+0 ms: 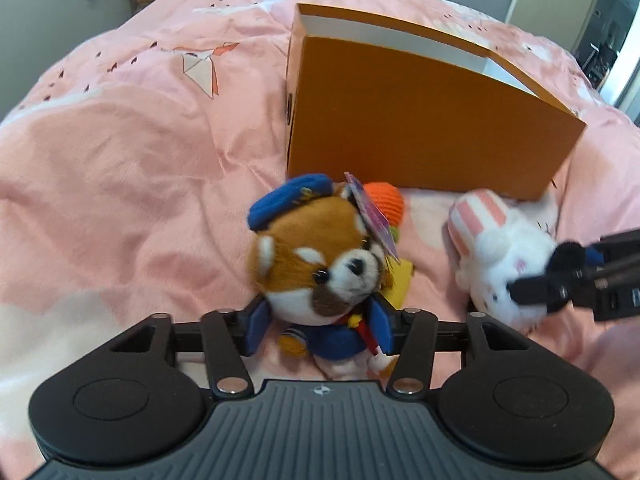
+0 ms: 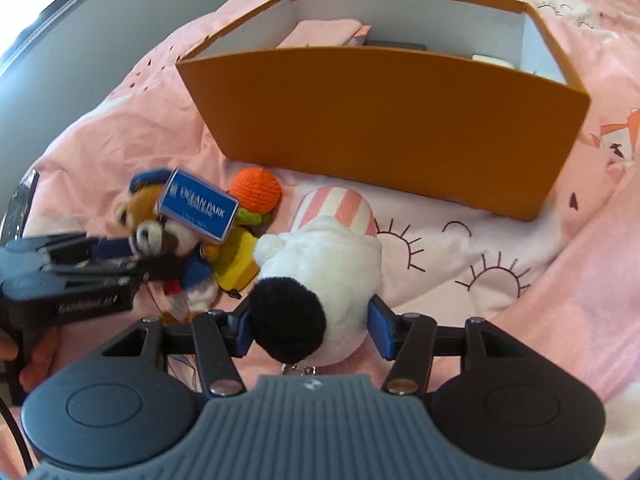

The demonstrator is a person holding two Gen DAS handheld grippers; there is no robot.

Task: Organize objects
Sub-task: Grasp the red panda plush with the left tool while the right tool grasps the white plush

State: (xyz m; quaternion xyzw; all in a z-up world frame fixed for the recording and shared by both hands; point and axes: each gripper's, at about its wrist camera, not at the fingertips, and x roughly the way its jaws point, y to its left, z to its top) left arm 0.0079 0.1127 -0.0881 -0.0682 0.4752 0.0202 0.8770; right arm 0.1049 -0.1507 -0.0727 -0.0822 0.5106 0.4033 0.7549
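Red panda plush (image 1: 320,264) in blue cap, lying on pink bedspread (image 1: 120,160) just before orange box (image 1: 420,120), between blue pads of left tongs (image 1: 318,330); jaws apart, not pressing. White plush (image 2: 332,264) with black pompom and pink-striped ears beside it, straddled by right tongs (image 2: 310,330); pads close at both flanks, grip unclear. Knitted orange toy (image 2: 256,192) between both plushes.

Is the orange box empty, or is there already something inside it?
Not empty. The right wrist view shows the orange box open-topped, with a pink item inside.
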